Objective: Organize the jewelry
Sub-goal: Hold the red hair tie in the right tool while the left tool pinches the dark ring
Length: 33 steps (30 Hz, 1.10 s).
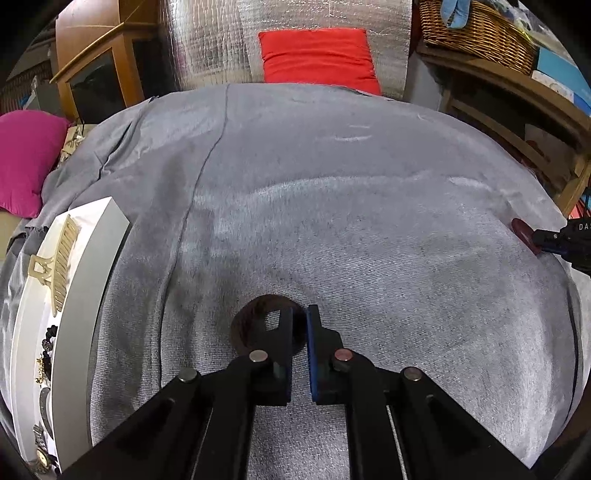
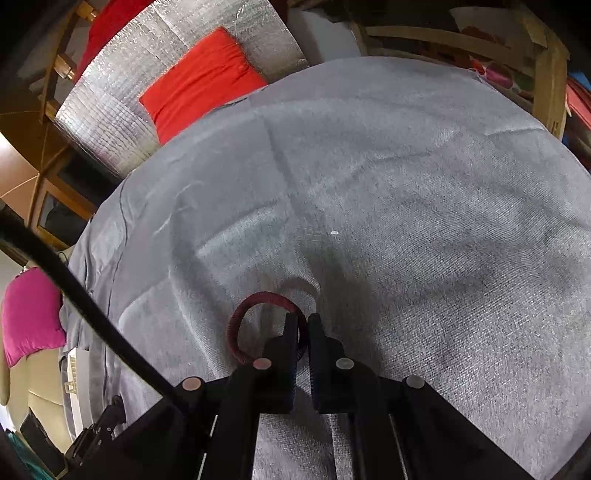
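Note:
A dark brown bangle (image 1: 258, 301) lies on the grey cloth (image 1: 351, 206), and my left gripper (image 1: 300, 314) is shut on its right side. A dark red thread-wrapped bangle (image 2: 266, 297) sits in my right gripper (image 2: 304, 319), which is shut on its right edge just above the cloth. The left wrist view shows that right gripper (image 1: 538, 240) at the far right edge with the red bangle (image 1: 521, 232). At the left stands a white tray (image 1: 92, 266) with a beige hair claw (image 1: 59, 266) and several small jewelry pieces (image 1: 46, 354).
A red cushion (image 1: 317, 59) leans on a silver foil mat (image 1: 214, 40) behind the cloth. A pink cushion (image 1: 26, 162) lies at the left. On the right a wooden shelf (image 1: 517, 110) carries a wicker basket (image 1: 476, 33). A black cable (image 2: 74, 288) crosses the right wrist view.

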Each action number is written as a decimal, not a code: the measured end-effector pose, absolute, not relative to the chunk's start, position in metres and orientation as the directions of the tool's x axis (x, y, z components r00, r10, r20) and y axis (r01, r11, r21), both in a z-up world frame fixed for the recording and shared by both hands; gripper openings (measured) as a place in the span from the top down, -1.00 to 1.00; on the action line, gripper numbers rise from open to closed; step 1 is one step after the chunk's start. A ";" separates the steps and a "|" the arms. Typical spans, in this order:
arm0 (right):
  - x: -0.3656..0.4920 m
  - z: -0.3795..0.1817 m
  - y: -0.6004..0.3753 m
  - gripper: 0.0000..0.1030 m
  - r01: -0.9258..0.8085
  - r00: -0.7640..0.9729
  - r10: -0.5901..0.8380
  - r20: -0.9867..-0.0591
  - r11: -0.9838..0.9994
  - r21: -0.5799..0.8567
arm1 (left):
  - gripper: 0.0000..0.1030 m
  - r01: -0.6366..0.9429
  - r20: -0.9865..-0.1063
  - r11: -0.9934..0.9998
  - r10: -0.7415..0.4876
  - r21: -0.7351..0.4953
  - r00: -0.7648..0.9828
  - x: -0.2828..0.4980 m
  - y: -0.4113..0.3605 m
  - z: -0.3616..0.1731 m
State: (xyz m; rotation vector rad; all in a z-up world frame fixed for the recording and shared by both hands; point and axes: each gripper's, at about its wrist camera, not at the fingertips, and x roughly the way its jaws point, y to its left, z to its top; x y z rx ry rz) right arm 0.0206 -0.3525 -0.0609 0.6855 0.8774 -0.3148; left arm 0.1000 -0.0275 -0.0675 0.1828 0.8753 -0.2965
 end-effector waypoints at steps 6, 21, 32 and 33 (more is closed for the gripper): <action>0.018 -0.059 -0.351 0.88 0.516 0.612 0.016 -0.791 0.750 0.414 | 0.88 0.334 -0.770 0.942 -0.190 0.032 0.609 0.094 -0.028 -0.063; 0.016 -0.058 -0.347 0.88 0.517 0.608 0.009 -0.794 0.755 0.405 | 0.88 0.337 -0.773 0.941 -0.208 0.007 0.599 0.094 -0.026 -0.060; 0.013 -0.052 -0.346 0.88 0.503 0.626 0.010 -0.780 0.759 0.414 | 0.88 0.344 -0.766 0.939 -0.225 -0.005 0.602 0.092 -0.026 -0.057; 0.012 -0.052 -0.346 0.88 0.503 0.627 0.011 -0.779 0.758 0.415 | 0.88 0.343 -0.766 0.939 -0.229 -0.011 0.601 0.093 -0.025 -0.057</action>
